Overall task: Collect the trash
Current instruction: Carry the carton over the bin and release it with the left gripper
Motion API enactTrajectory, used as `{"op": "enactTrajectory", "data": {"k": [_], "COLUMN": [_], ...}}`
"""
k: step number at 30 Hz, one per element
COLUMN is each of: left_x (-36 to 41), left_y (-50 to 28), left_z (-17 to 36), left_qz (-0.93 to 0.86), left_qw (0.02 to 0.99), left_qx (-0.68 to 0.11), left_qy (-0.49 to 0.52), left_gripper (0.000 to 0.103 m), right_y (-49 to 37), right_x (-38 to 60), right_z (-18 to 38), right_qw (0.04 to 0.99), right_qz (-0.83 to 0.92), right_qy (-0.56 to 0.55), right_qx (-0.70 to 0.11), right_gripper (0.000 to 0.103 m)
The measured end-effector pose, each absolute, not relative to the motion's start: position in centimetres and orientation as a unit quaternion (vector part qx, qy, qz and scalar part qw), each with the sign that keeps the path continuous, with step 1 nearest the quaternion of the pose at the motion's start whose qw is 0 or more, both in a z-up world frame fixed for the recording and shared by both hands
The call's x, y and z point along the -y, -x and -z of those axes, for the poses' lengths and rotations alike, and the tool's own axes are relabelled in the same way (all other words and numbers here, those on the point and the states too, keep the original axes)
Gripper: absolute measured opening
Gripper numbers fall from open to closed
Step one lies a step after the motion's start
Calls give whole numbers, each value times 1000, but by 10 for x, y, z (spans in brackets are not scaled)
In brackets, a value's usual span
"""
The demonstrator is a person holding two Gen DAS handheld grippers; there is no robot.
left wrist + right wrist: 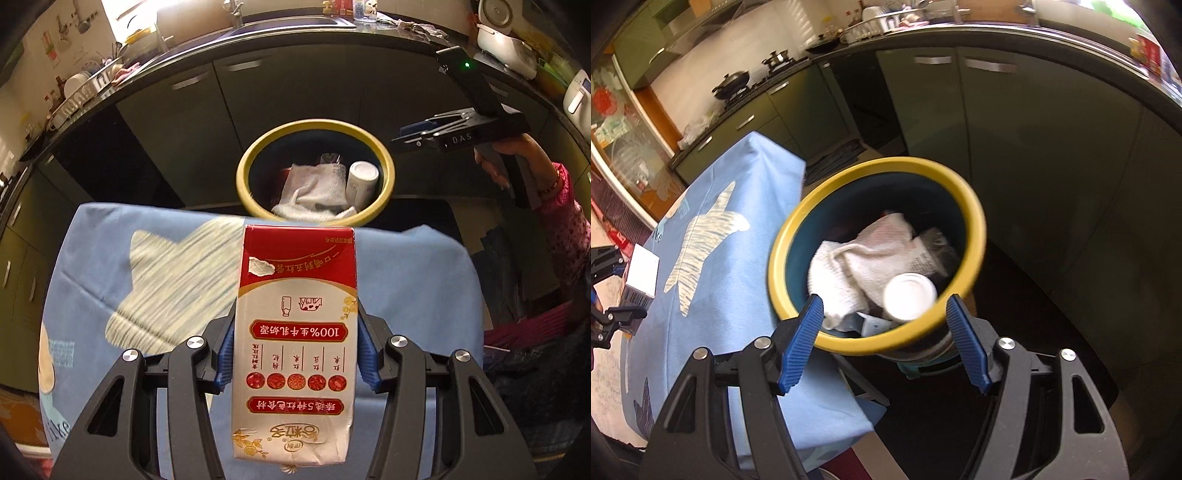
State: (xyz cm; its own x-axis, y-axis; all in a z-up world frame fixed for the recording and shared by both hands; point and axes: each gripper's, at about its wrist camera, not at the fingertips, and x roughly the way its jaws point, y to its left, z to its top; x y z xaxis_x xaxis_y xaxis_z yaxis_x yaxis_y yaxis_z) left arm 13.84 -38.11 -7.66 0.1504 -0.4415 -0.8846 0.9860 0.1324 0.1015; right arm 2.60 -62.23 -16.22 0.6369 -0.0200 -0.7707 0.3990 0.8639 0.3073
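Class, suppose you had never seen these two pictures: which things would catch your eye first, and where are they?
First, the red-and-white milk carton, clamped between the left gripper's blue jaws over the light blue tablecloth. Next, the round yellow-rimmed trash bin past the table's edge, holding a crumpled white cloth and a white cup; the right gripper hangs over it, empty.

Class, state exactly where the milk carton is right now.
The milk carton sits clamped in the left gripper, above the blue tablecloth, short of the yellow-rimmed bin.

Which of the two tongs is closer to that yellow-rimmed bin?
The right. The right tongs hang open just above the bin, their tips at its near rim. The left tongs hold a milk carton over the blue-covered table.
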Motion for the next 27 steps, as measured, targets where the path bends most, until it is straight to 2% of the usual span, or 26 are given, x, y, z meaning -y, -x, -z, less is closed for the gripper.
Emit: {"op": "enactTrajectory", "data": {"k": [8,15,17,18,21,27], "left_x": [504,585,597,601,601,546], "left_y": [-132,-156,-161,-163,-168,-162], "left_z": [80,116,125,126,119,84], "left_qz": [588,561,546,540,537,536], "left_qw": [634,644,654,663,676,710], "left_qx": [-347,-376,-380,-376,-381,-354], "left_qy": [-364,-359,-360,-356,-331,-291], "left_gripper": [53,54,70,76,76,80], "right_y": [8,9,8,6,6,3], "right_x": [653,661,661,661,658,654], "right_z": [165,173,173,173,172,180], "right_qw": [872,870,871,872,874,869], "right_qz": [148,145,142,140,140,134], "right_qy": [-262,-276,-277,-276,-271,-277], "right_qx": [-385,-382,-381,-380,-379,-386], "right_gripper": [65,67,67,67,67,68]}}
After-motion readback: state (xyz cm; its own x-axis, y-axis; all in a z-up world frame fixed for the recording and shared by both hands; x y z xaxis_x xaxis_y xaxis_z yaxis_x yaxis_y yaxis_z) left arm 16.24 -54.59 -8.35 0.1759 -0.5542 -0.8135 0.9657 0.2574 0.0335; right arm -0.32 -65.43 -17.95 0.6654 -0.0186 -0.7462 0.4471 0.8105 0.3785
